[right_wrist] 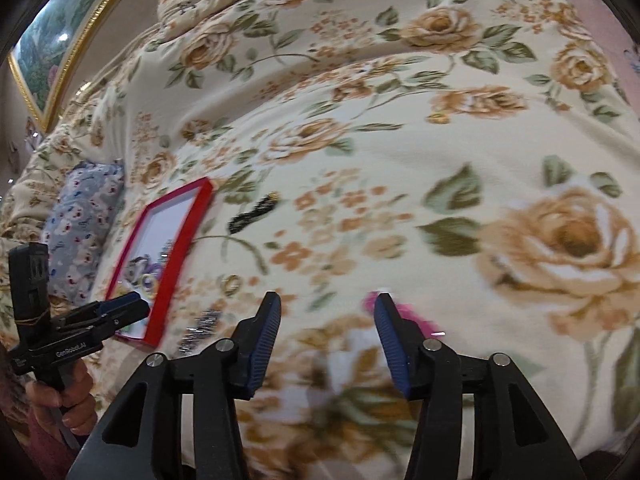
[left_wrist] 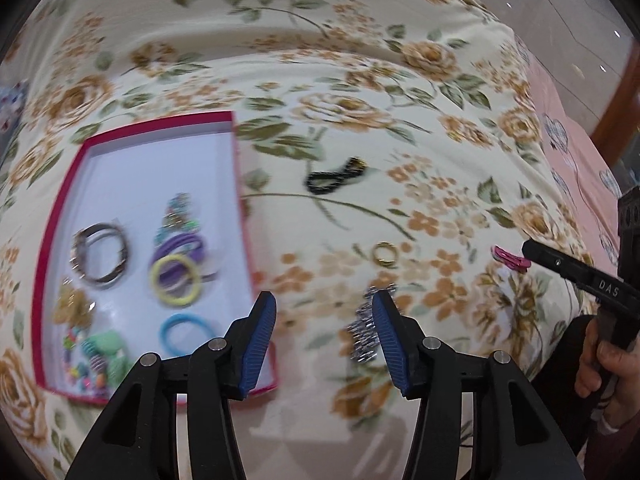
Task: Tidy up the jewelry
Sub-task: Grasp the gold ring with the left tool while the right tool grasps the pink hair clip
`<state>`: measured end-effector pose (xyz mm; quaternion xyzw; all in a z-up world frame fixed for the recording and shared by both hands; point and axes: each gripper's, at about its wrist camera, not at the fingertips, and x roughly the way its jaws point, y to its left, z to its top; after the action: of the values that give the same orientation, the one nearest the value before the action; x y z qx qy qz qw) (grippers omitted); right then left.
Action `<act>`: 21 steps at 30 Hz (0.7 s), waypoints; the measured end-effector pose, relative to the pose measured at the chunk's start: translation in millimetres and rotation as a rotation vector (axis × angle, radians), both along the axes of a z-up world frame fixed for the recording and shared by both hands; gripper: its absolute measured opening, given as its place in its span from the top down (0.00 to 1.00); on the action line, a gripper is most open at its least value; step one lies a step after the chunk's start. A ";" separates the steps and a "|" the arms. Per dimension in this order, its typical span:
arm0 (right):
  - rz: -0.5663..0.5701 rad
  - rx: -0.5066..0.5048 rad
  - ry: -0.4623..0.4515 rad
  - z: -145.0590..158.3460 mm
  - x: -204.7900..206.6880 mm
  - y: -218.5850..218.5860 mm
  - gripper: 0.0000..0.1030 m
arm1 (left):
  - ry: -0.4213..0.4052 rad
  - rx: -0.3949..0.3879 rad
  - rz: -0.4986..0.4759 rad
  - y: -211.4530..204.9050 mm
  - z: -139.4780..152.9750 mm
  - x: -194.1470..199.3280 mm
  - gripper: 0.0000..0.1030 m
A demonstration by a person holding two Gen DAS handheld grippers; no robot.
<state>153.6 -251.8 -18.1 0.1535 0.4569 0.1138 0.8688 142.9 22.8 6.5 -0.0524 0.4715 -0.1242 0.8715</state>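
On a floral bedspread (left_wrist: 360, 80) lies a red box (left_wrist: 64, 216), its white inside holding bangles (left_wrist: 100, 256), a purple band (left_wrist: 180, 246), a yellow ring (left_wrist: 176, 280), a blue ring (left_wrist: 182, 334) and beads (left_wrist: 80, 368). Right of the box, loose on the bedspread, lie a black bracelet (left_wrist: 336, 176), a gold ring (left_wrist: 385, 254), a silver piece (left_wrist: 362, 336) and a pink clip (left_wrist: 510, 258). The left hand-held gripper (left_wrist: 324, 340) stands about half open with nothing between its pads, the silver piece just beside its right finger. The right hand-held gripper (right_wrist: 326, 340) is likewise half open and empty, the pink clip just behind its right finger (right_wrist: 390, 340).
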 end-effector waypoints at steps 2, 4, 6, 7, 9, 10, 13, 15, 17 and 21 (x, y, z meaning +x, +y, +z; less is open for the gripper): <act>-0.005 -0.018 0.009 -0.4 1.1 -11.3 0.47 | 0.008 0.005 -0.018 -8.5 -3.2 8.3 0.48; -0.004 -0.043 0.017 -1.4 1.4 -16.9 0.43 | 0.013 0.010 -0.033 -16.3 -6.0 17.0 0.45; 0.009 -0.065 0.026 -3.8 2.3 -19.5 0.41 | 0.014 0.017 -0.047 -23.5 -7.5 24.1 0.44; 0.018 -0.070 0.030 -4.9 3.2 -19.5 0.41 | 0.014 0.021 -0.054 -27.5 -9.0 27.7 0.43; 0.042 -0.091 0.042 -8.9 5.5 -17.0 0.41 | 0.018 0.026 -0.069 -34.9 -12.1 35.0 0.41; 0.054 -0.103 0.047 -10.8 7.4 -14.8 0.41 | 0.021 0.032 -0.077 -39.3 -14.5 40.1 0.40; 0.094 -0.141 0.061 -16.0 12.2 -6.7 0.41 | 0.032 0.044 -0.095 -48.5 -21.2 49.4 0.39; 0.120 -0.155 0.066 -19.2 14.8 -1.9 0.41 | 0.039 0.054 -0.100 -53.7 -27.3 57.2 0.39; 0.146 -0.179 0.079 -24.4 18.7 1.1 0.41 | 0.045 0.059 -0.097 -57.5 -32.5 63.5 0.39; 0.163 -0.199 0.096 -31.4 22.9 0.9 0.41 | 0.053 0.074 -0.106 -67.7 -43.0 75.8 0.40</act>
<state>176.5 -251.0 -49.5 0.0341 0.5181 0.1305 0.8446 218.7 -44.9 -36.5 0.0016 0.5006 -0.1514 0.8523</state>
